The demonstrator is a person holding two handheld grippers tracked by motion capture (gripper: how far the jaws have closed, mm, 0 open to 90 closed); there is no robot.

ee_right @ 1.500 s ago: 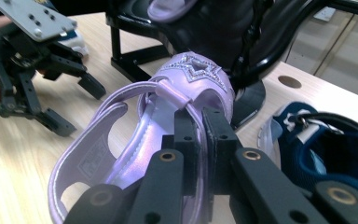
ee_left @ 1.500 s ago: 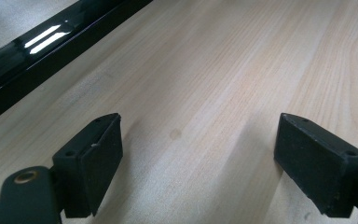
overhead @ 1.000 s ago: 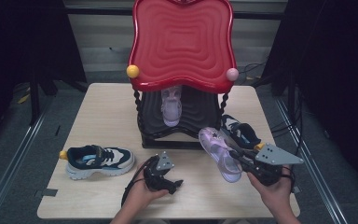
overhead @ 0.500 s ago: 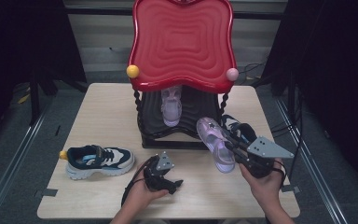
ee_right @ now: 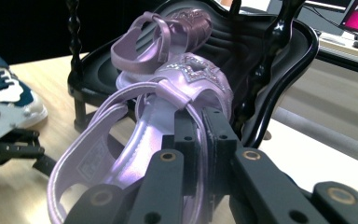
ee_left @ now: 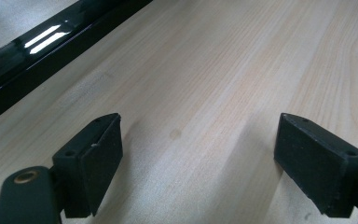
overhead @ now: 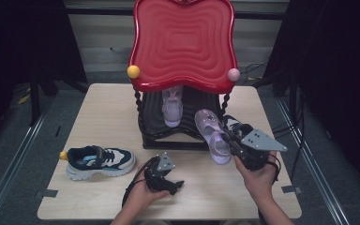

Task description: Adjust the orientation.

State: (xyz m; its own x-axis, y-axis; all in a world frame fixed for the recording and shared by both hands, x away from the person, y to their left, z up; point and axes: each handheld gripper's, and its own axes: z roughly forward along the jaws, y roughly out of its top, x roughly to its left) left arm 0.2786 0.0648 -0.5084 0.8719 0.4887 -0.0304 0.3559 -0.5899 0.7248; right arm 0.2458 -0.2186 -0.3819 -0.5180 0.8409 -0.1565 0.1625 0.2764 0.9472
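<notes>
A: Holding the lilac sandal (overhead: 213, 136) in my right gripper (overhead: 238, 146), fingers (ee_right: 186, 135) pinched tight on its side rim.
B: Where is it?
A: Lifted off the tabletop (overhead: 108, 108), toe pointing at the black shelf (overhead: 168, 136) under the red top (overhead: 183, 42), just in front of it. The matching sandal (overhead: 172, 107) already sits on that shelf.
B: Left?
A: My left gripper (overhead: 171, 185) rests low on the tabletop near the front edge, fingers (ee_left: 91, 158) spread wide, nothing between them. The navy sneaker (overhead: 98, 161) lies to its left, well apart.
</notes>
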